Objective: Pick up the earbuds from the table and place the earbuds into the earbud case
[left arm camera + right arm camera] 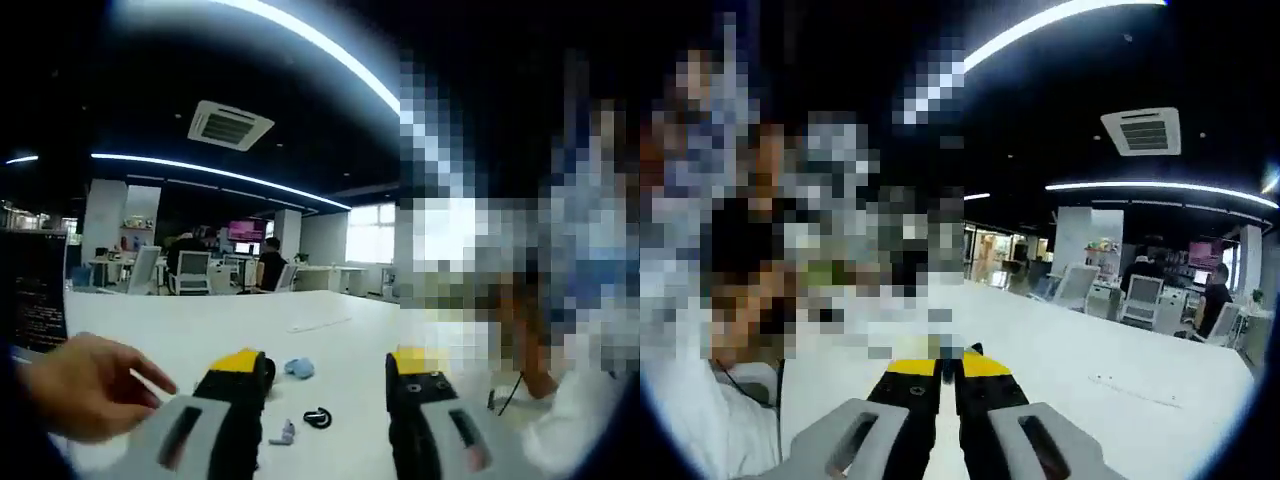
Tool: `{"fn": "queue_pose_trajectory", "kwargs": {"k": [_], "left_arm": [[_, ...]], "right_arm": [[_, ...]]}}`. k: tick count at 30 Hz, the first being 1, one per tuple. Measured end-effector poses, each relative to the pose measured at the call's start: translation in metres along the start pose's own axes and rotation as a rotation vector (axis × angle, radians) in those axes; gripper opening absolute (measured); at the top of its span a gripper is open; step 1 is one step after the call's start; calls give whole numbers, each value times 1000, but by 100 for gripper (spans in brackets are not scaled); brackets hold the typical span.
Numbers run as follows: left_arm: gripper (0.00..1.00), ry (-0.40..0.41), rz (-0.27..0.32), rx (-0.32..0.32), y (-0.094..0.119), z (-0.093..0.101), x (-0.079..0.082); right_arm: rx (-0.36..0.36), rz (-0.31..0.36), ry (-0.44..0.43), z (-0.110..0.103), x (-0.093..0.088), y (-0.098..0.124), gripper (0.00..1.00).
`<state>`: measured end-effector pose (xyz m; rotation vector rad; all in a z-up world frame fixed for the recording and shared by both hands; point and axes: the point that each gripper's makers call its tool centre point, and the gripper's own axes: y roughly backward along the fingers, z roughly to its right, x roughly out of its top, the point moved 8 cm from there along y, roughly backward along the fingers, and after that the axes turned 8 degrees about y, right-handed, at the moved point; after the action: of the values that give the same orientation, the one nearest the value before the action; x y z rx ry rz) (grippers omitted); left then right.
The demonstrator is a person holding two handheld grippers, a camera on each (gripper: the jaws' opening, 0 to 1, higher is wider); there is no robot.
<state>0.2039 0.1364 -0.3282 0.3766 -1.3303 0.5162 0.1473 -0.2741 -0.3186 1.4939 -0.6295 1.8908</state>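
A: Surface and room?

B: A white table point(230, 325) is seen in both views, in an open office w/ a dark ceiling. Curved light strips point(220, 172) and a ceiling vent point(230, 125) are seen overhead. Desks, chairs point(190, 272) and monitors are set well beyond the table, and a seated person point(270, 265) in dark clothes is seen among them. A dark screen w/ text point(38, 300) stands at the table's edge, to the left in the left gripper view.

A: Task things?

B: Three small items lie on the table, between the jaws in the left gripper view: a pale blue item point(298, 368), a black ring-shaped piece point(317, 418), and a small grey-lilac piece point(284, 434) just beside the left jaw. Which is an earbud and which the case can't be told.

A: Grippers?

B: The left gripper point(330, 385) is held low over the table, jaws wide apart, nothing between the tips. A bare hand point(85, 385) is held just beside its left jaw, fingers spread over the table. The right gripper point(948, 370) is pointed across the table, jaws brought together, tips nearly touching, nothing clamped. Someone in a white top point(700, 420) is seen to its left.
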Motion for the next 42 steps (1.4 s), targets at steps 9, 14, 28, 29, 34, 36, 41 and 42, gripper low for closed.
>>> {"fn": "queue_pose_trajectory", "kwargs": {"k": [9,14,28,29,34,36,41,42], "left_arm": [[50,-3,-13,-9,-9,3,-2],[50,-1,-28,-16,-15,4,-6],[48,-82,-139,41,-34,4,-4],[46,-88,-143,44,-40,3,0],[41,-135,-204,63,-61,-6,9],[39,-173,-248,69,-75,-11,13],[31,-221,-341,60,-111,-19,22],[31,-239,-360,60,-118,-20,24]], "right_arm": [[11,34,-10,-1,-3,8,5],[27,27,17,-7,0,7,5],[16,26,19,-3,1,16,5],[16,26,19,-2,1,16,5],[13,33,17,0,3,18,5],[12,36,21,0,5,20,5],[18,36,13,-1,3,19,5],[18,32,11,-1,2,19,5]]}}
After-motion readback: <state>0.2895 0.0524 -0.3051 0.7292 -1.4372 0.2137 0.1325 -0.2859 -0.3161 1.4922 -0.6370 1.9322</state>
